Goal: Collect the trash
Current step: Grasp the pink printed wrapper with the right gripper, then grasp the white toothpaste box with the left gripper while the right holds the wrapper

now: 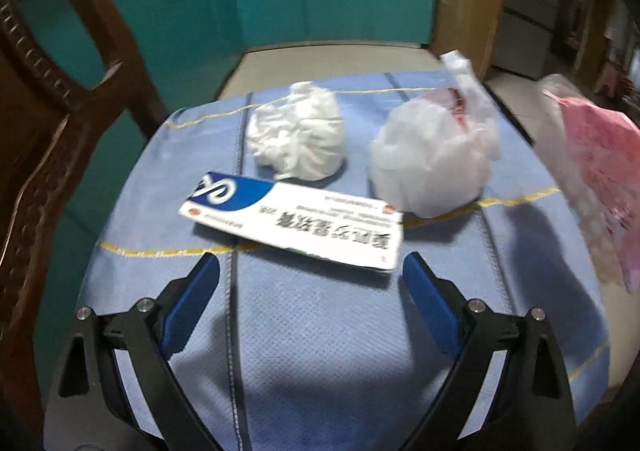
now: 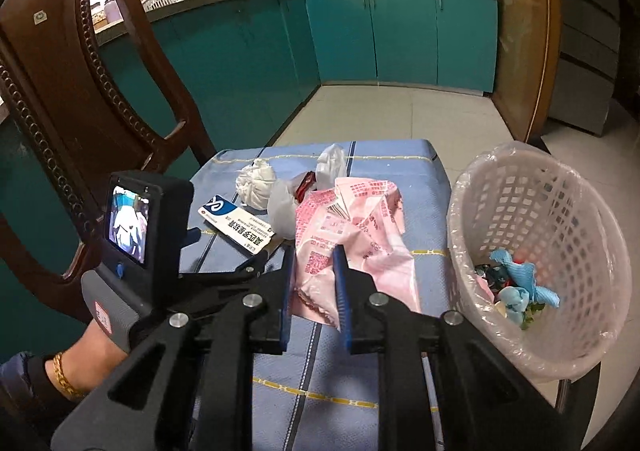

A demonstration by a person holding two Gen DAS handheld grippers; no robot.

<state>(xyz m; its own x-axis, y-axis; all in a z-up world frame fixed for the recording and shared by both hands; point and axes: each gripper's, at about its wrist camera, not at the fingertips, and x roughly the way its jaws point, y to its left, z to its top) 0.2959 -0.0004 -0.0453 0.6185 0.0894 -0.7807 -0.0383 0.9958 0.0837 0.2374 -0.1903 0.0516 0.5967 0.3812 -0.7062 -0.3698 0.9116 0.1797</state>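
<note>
My right gripper [image 2: 314, 251] is shut on a crumpled pink plastic wrapper [image 2: 352, 219], lifted off the blue cloth; the wrapper [image 1: 592, 171] also shows at the right edge of the left wrist view. My left gripper [image 1: 311, 271] is open, its blue pads either side of the near edge of a flat white and blue medicine box [image 1: 296, 221]. Beyond the box lie a wad of white tissue [image 1: 298, 131] and a knotted white plastic bag [image 1: 432, 155]. From the right wrist view the box [image 2: 236, 223], tissue [image 2: 256, 181] and bag [image 2: 284, 207] sit left of the wrapper.
A pale lattice wastebasket [image 2: 532, 211] lined with clear plastic stands at the table's right, holding blue and mixed scraps. A carved wooden chair [image 2: 80, 91] stands on the left. Teal kitchen cabinets [image 2: 400, 35] and tiled floor lie beyond the blue tablecloth [image 1: 320, 351].
</note>
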